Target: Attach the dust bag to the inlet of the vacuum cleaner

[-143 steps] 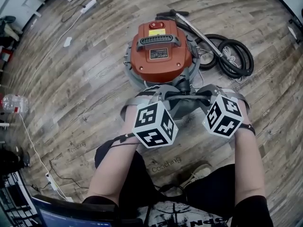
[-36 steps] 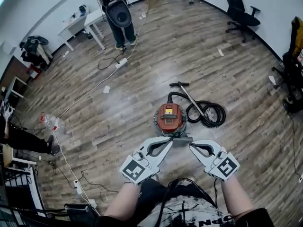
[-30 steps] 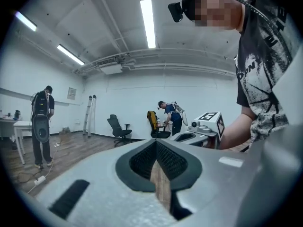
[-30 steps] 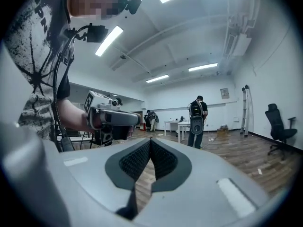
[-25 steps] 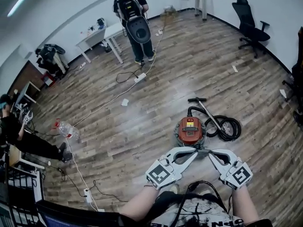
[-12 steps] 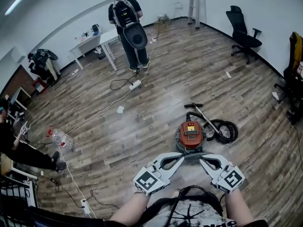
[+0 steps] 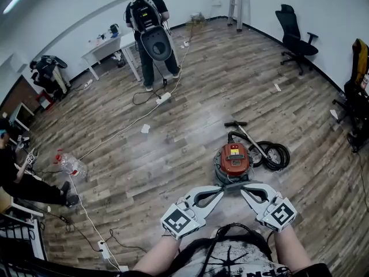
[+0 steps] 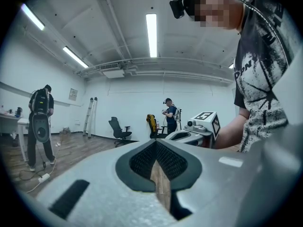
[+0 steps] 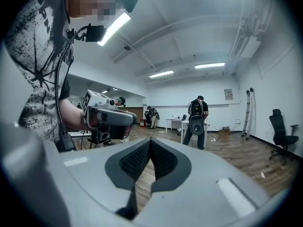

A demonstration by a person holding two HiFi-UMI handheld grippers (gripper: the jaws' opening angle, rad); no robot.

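The red vacuum cleaner (image 7: 233,159) stands on the wood floor on its grey base, with its black hose (image 7: 272,154) coiled to the right. I can make out no dust bag. In the head view both grippers are held level, high above the floor, their tips pointing toward each other just in front of the vacuum. The left gripper (image 7: 221,190) (image 8: 155,144) is shut with nothing between its pads. The right gripper (image 7: 244,190) (image 9: 150,142) is also shut and empty. Each gripper view shows the other gripper ahead.
A person with a backpack (image 7: 147,23) stands far off by a white desk (image 7: 108,47). A cable and power strip (image 7: 163,98) cross the floor. A plastic bottle (image 7: 70,165) lies left, near a seated person (image 7: 17,180). An office chair (image 7: 293,32) stands at the back right.
Earlier the grippers were close over the vacuum; the view has since risen and the vacuum lies far below. Over the last second the grippers shifted slightly sideways, staying shut.
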